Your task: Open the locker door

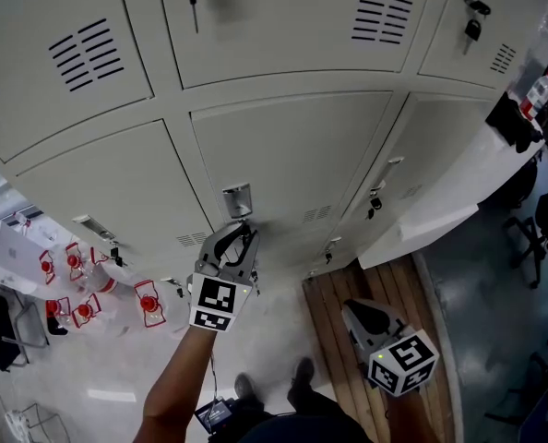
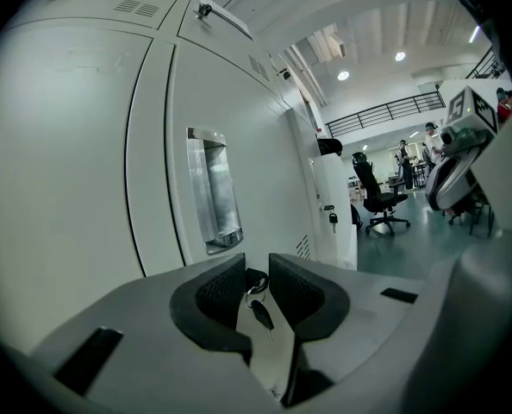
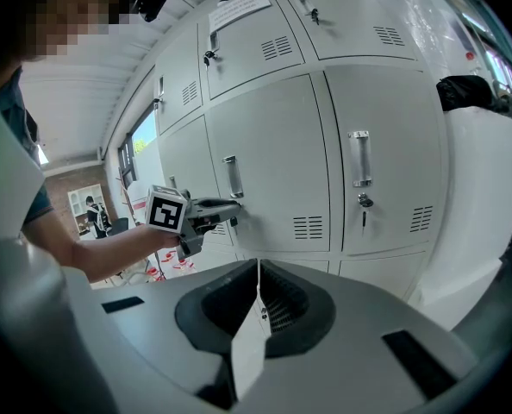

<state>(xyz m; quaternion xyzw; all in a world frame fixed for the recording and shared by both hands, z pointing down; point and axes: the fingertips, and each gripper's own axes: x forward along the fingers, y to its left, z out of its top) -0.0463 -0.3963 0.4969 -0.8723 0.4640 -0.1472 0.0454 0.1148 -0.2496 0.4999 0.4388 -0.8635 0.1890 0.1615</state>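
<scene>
We are pinching the key (image 2: pixel 256 281) with the left hand-held gripper (image 2: pixel 256 262), the right hand-held gripper (image 3: pixel 258 270) closed and empty; the locker door (image 2: pixel 247 119) is not yet open.

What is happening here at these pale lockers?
A person holds tongs in each hand. The left tongs seem closed on the black-headed key in the pale grey metal locker door, under its recessed steel handle. The door is shut. The right tongs, closed and empty, hang back.

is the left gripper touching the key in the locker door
Touching. In the left gripper view the black head of the key sits wedged between the pads of the left gripper, no gap either side.
</scene>
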